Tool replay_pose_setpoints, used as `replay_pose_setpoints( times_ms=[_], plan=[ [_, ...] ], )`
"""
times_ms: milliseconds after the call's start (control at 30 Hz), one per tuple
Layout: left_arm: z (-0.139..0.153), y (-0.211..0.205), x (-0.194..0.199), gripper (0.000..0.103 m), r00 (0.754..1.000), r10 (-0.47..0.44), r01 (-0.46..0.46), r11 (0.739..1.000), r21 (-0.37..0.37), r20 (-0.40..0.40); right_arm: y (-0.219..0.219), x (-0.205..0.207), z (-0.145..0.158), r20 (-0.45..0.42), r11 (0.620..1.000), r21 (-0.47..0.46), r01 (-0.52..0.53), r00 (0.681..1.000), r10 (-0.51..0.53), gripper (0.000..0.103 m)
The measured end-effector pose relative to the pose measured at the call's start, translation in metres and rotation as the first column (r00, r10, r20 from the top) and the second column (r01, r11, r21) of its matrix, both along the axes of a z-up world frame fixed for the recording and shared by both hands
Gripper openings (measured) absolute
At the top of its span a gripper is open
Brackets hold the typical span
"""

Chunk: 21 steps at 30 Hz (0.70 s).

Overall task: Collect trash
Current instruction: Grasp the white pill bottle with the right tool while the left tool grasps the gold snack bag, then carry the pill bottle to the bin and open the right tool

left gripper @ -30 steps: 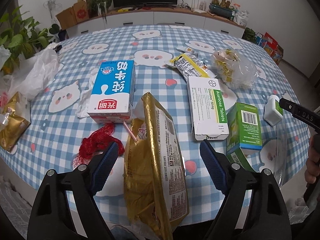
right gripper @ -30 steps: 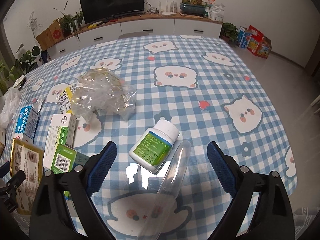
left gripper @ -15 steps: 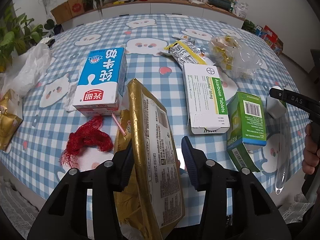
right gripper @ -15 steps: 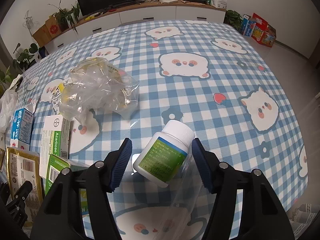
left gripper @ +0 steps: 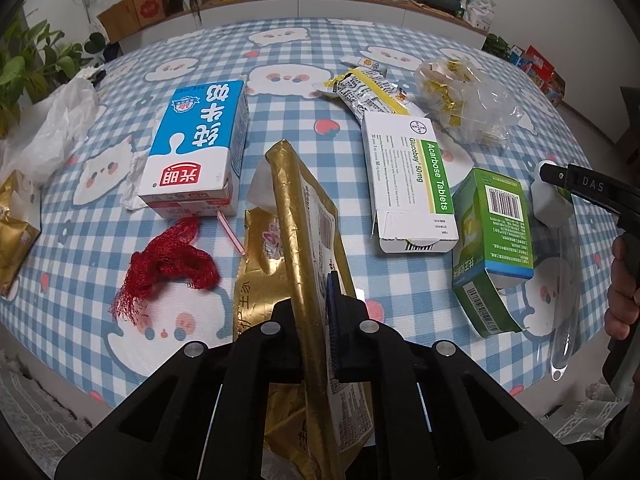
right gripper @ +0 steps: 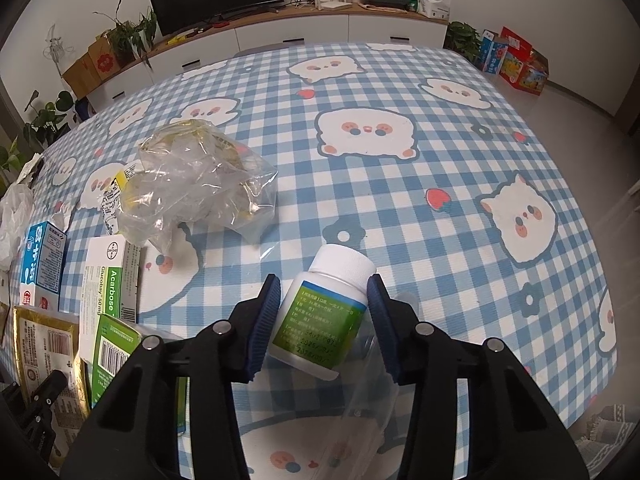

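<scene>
The left gripper (left gripper: 316, 312) has its jaws pinched tight on the gold foil packet (left gripper: 308, 240), gripping it near its near end. The packet stands on edge between the pads, with its long axis running from the near table edge away toward the far side and its far tip ending just right of the blue milk carton (left gripper: 196, 148). A red mesh net (left gripper: 168, 266) lies crumpled to the left of the packet.

The right gripper (right gripper: 324, 320) has the white pill bottle (right gripper: 324, 312) between its jaws, which are closing; the blue pads sit against both sides of the bottle's body. The bottle lies tilted, with its long axis running near to far and its white cap pointing to the far side, slightly right. It rests partly on a clear plastic tray (right gripper: 372, 392) at the near edge of the checked tablecloth (right gripper: 440, 208).

Left of the bottle lie a green box (right gripper: 114, 354) and a white Acarbose tablet box (right gripper: 110, 276), both lying lengthwise near to far. A crumpled clear bag (right gripper: 200, 184) sits farther back.
</scene>
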<state>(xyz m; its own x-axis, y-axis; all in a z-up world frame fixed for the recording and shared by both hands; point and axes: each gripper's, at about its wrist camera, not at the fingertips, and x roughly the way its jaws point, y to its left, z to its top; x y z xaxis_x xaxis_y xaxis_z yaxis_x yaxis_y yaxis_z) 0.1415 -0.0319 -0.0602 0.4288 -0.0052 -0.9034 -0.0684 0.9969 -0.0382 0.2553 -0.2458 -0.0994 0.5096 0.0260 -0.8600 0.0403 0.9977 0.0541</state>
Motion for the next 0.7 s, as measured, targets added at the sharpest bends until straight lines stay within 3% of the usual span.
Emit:
replay_pose_setpoints(
  times_ms=[700],
  plan=[
    [0.026, 0.004, -0.017, 0.005, 0.999, 0.003, -0.003, 1.000, 0.006, 0.051, 0.012, -0.019, 0.023, 0.051, 0.999, 0.006, -0.032, 0.998, 0.032, 0.040]
  ],
)
